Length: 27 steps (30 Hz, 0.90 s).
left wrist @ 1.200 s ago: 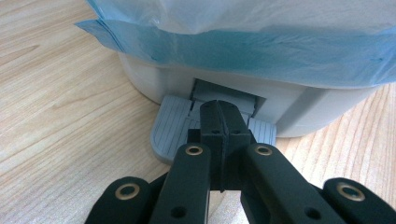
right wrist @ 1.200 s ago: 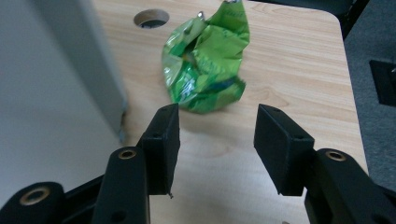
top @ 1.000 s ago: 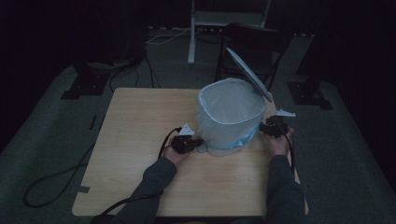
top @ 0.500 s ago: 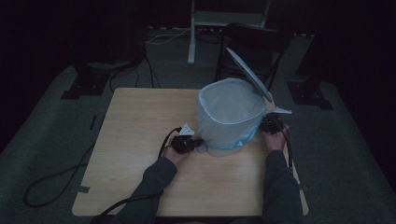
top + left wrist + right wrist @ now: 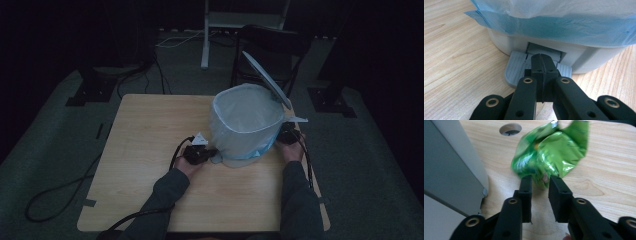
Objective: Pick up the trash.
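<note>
One green wrapper [image 5: 550,152] between right gripper [image 5: 540,182] fingers [image 5: 559,187].

Light wooden table [image 5: 150,150] with a lined pedal bin [image 5: 245,125] and crumpled green wrapper [image 5: 550,155].

High view: the right gripper [image 5: 288,135] sits half hidden behind the pedal bin [image 5: 245,127]; its jaws can't be made out. The green wrapper is hidden there. Right gripper view: green foil wrapper [image 5: 550,152] blurred, printing unreadable, its near end hidden between the jaws. Left gripper view: bin [image 5: 554,50] cut off at top and right; closed jaws cover the pedal's [image 5: 516,68] middle.
</note>
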{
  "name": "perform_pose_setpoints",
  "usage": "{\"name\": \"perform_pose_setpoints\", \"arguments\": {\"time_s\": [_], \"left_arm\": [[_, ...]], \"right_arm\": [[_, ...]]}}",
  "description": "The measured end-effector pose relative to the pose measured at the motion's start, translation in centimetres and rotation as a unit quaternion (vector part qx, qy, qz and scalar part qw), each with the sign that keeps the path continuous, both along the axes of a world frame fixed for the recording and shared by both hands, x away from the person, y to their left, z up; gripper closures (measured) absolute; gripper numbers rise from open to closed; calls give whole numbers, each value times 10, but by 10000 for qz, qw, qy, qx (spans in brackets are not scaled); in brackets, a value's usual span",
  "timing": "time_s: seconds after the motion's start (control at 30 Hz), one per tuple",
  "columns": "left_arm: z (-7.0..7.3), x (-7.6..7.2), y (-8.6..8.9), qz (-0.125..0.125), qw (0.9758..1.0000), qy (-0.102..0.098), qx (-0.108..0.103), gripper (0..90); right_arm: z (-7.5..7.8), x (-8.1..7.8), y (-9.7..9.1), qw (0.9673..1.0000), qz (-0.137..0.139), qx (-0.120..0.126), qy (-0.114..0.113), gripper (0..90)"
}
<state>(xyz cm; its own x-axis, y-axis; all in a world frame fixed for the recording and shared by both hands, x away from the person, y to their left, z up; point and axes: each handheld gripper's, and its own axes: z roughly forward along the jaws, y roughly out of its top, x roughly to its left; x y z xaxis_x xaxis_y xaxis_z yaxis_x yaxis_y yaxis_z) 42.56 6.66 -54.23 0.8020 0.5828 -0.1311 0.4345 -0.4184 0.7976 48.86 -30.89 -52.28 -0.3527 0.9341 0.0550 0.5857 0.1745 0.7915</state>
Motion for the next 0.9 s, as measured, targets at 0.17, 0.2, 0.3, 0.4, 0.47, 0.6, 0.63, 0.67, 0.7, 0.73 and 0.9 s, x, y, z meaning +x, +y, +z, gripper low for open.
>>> {"name": "perform_pose_setpoints", "arguments": {"time_s": [0.17, 0.2, 0.3, 0.4, 0.47, 0.6, 0.63, 0.67, 0.7, 0.73, 0.9], "left_arm": [[0, 0, 0, 1, 10000, 2, -2, 900], [0, 0, 0, 1, 10000, 2, -2, 900], [0, 0, 0, 3, 10000, 4, -5, 900], [0, 0, 0, 3, 10000, 5, -6, 900], [0, 0, 0, 3, 10000, 6, -8, 900], [0, 0, 0, 4, 10000, 12, -9, 900], [0, 0, 0, 4, 10000, 12, -9, 900], [0, 0, 0, 3, 10000, 14, -11, 900], [0, 0, 0, 5, 10000, 15, -12, 900], [0, 0, 0, 3, 10000, 15, -12, 900], [0, 0, 0, 4, 10000, 19, -16, 900]], "right_arm": [[-1, 0, 3, 10000, 11, -53, -19, 828], [-1, 0, 3, 10000, 11, -53, -19, 828], [1, -1, 3, 10000, -27, -63, -55, 882], [2, -2, 3, 9999, -24, -135, -48, 896], [4, -4, 2, 9998, -36, -187, -50, 899], [8, -6, 2, 9995, -44, -296, -74, 900], [8, -6, 2, 9995, -44, -296, -74, 900], [10, -7, 2, 9993, -54, -354, -93, 900], [11, -8, 2, 9992, -54, -395, -89, 900], [11, -9, 2, 9990, -49, -429, -98, 900], [17, -15, 2, 9980, -19, -596, -190, 900]]}}
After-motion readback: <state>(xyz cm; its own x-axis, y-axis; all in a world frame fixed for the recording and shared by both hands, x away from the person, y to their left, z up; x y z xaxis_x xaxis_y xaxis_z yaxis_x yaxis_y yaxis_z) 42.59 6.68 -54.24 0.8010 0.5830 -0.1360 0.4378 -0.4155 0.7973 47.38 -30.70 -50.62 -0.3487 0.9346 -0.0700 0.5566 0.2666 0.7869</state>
